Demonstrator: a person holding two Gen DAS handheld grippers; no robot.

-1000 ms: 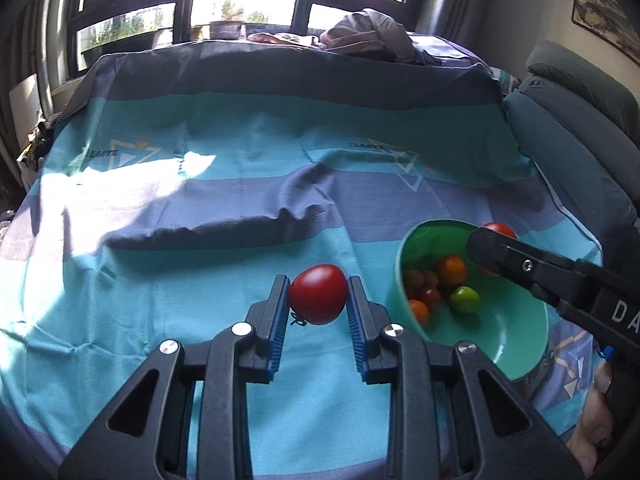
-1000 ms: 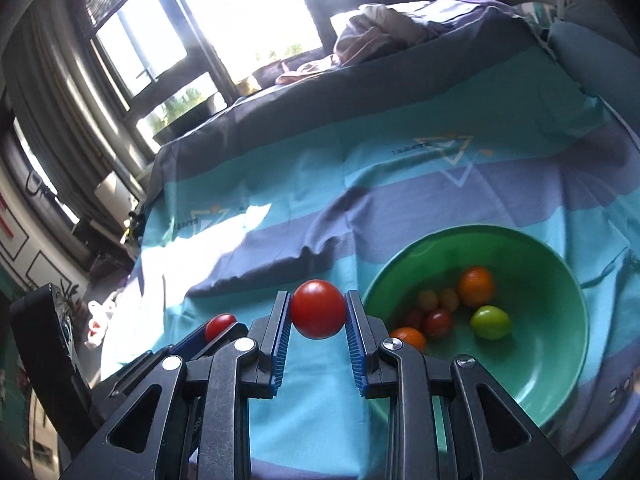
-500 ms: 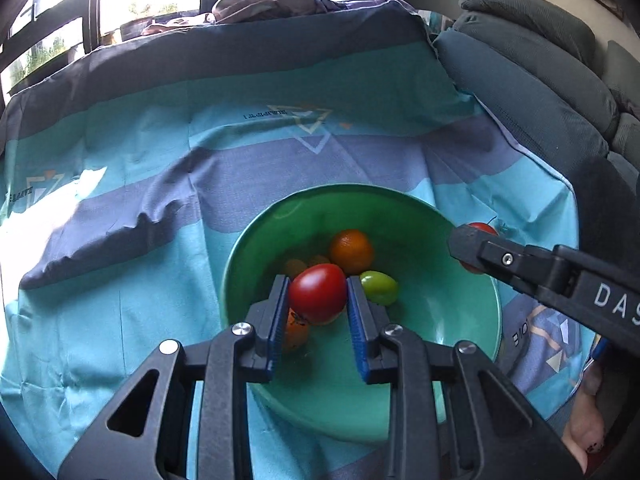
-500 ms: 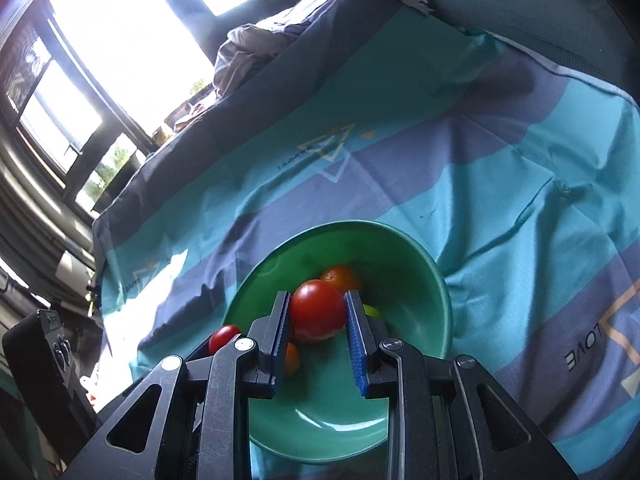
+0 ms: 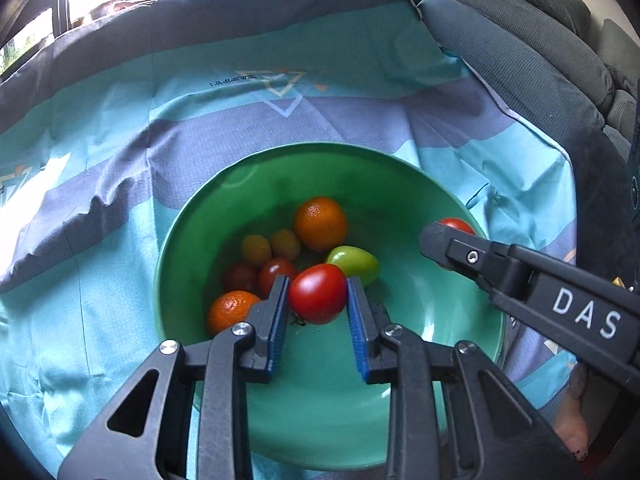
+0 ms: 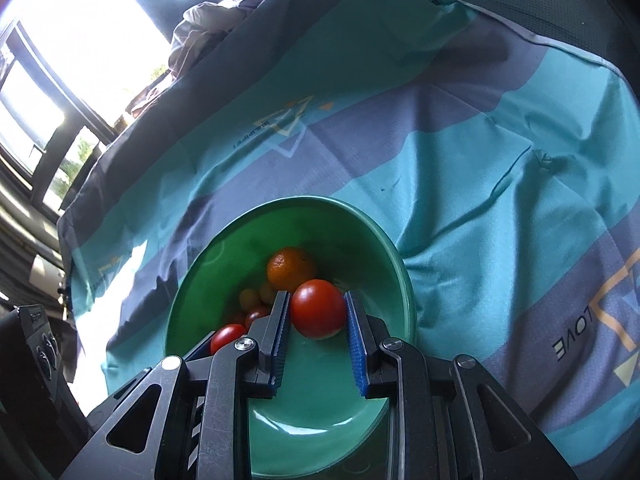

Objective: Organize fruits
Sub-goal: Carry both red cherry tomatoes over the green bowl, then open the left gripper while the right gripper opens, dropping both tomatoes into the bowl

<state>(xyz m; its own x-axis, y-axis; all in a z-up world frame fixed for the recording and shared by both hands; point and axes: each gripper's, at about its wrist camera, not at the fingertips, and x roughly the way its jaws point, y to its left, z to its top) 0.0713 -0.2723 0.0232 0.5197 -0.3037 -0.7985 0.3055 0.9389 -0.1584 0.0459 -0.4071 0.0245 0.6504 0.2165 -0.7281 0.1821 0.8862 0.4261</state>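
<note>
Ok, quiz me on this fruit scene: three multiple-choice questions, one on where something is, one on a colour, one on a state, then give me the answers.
1. Where do both grippers hang?
A. over the green bowl
B. over the sofa
C. over the window sill

2. What colour is the pear-shaped fruit lying in the bowl beside the large orange?
A. purple
B. green
C. white

3. What is the state of the left gripper?
A. wide open and empty
B. shut on a red tomato
C. shut on an orange

Answers:
1 A: the left gripper and right gripper both sit above the green bowl.
2 B: the green fruit lies next to the large orange.
3 B: its blue pads press on the left red tomato; the right one likewise clamps the right red tomato.
</note>
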